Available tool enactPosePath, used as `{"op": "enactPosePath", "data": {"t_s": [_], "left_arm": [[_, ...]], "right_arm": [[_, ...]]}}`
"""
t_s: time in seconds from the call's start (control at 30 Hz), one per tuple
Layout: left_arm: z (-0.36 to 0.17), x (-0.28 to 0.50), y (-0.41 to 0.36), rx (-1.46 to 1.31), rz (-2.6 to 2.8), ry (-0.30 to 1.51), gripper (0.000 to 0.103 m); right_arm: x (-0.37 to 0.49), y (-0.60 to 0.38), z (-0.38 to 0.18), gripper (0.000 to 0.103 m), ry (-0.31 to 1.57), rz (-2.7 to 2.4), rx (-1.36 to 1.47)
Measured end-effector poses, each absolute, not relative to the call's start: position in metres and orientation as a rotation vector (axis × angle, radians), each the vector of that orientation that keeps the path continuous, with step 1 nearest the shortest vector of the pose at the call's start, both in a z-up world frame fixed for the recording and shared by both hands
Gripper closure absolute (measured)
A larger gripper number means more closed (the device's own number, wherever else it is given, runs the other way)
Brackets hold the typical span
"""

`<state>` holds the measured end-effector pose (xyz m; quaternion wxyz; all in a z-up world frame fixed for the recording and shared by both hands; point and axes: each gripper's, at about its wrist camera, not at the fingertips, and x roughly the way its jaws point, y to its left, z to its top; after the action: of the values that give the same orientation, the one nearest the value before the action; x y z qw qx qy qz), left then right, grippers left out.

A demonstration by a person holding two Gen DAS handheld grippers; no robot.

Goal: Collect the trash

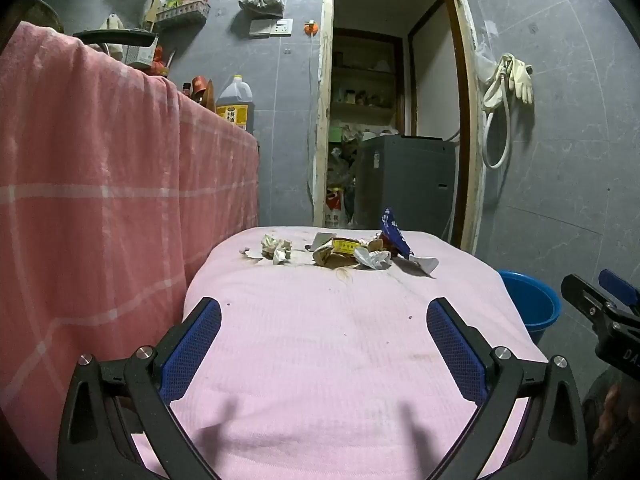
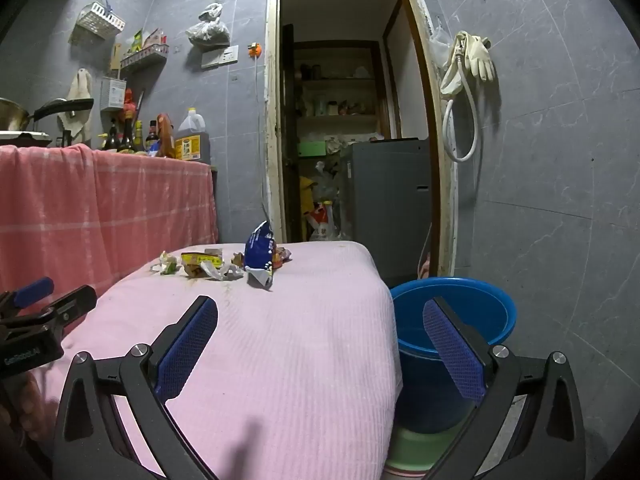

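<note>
Both grippers hang low over the near end of a bench (image 1: pixel 320 360) draped in a pink cloth, each tipped slightly downward. The left gripper (image 1: pixel 324 344) has its blue-padded fingers spread wide with nothing between them, only bare pink cloth beneath. The right gripper (image 2: pixel 320 344) is likewise released and empty; its left finger sits over the cloth, its right finger over the blue bucket (image 2: pixel 472 300).

The trash lies well ahead of both grippers, at the far end of the bench. Ahead and a little left of the left gripper sits a crumpled wad of paper (image 1: pixel 276 249). Straight ahead of it is a heap with a yellow-labelled wrapper (image 1: pixel 344 247) and a scrunched white plastic piece (image 1: pixel 374 258) touching it. A blue snack bag (image 1: pixel 394 234) stands up at the right end of the heap. From the right gripper, that same blue bag is ahead and left of centre, with the rest of the litter strung out further left.

The bucket stands on the floor just beside the bench's right edge, to the right of the left gripper and directly under the right gripper's right finger. Its inside looks empty from here.

A pink checked cloth (image 1: pixel 100 200) hangs to the left of both grippers.
</note>
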<state>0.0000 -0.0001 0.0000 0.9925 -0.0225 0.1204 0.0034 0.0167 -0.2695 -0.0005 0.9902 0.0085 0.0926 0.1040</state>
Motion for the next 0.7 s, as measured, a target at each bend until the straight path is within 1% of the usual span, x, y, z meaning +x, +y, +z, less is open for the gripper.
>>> {"op": "enactPosePath", "data": {"t_s": [0.7], "left_arm": [[0.0001,-0.0011,-0.0019,-0.047,0.007,0.243,0.002]], "right_arm": [[0.0177,-0.2677,-0.0013,0.0,0.188,0.209,0.019]]}}
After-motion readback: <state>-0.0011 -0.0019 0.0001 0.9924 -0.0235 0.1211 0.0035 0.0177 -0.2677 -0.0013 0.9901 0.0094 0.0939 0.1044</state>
